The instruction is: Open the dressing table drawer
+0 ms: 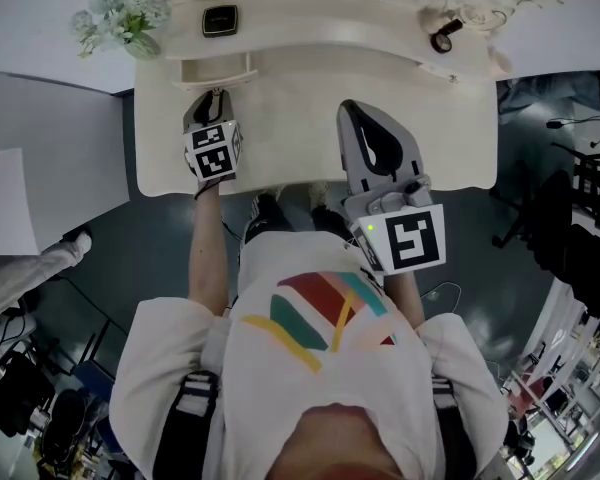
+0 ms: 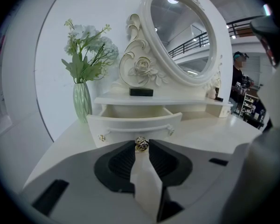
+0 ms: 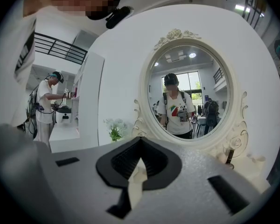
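Cream-white dressing table, seen from above in the head view, with a broad bare surface and a raised back shelf. An oval mirror in a carved frame stands on the shelf. The drawer, the task's thing, sits under the left end of the shelf. It stands drawn out, with its hollow inside open to view, so the opening is judged well along.

The right tool hovers above the surface facing the mirror, its jaws closed together on nothing. The left tool points down at the drawer front, clenched on the small metal knob at its middle. A green vase of pale flowers stands just beside the drawer's left side.

Hazards, as judged:
- **Slipping:** only the jaw tips catch the little round knob, so a pull off the drawer's line could let it slip free.
- **Overpulling:** too long a pull could bring the drawer clear of its slot.
- **Vase:** a sideways swing could tip it.
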Demonstrator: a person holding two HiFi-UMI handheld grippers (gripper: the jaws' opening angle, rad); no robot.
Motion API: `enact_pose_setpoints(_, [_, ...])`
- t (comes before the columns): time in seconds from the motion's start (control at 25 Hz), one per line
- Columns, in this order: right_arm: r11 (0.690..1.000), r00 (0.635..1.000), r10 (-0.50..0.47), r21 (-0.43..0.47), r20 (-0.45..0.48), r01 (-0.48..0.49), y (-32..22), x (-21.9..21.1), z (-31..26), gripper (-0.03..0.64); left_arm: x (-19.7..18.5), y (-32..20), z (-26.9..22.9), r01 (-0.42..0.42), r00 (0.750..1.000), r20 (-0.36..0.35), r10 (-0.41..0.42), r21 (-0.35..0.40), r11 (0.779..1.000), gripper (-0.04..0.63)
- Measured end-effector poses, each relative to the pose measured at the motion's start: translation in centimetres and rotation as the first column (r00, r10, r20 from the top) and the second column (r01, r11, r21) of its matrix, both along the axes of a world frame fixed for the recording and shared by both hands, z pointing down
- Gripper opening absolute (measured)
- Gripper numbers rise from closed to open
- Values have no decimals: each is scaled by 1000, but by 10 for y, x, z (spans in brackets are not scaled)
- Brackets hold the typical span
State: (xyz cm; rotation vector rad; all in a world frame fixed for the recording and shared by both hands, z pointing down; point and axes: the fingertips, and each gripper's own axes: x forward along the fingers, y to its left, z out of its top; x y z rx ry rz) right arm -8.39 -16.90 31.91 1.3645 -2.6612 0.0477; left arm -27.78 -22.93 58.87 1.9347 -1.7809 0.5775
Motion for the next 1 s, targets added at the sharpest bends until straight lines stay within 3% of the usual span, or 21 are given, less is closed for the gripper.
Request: enact_pose_setpoints(1.0, [1000,1000,-27,16,-4,27,4,-4,-5,0,0,12,1,-13,1000,10,13,-11,1000,89])
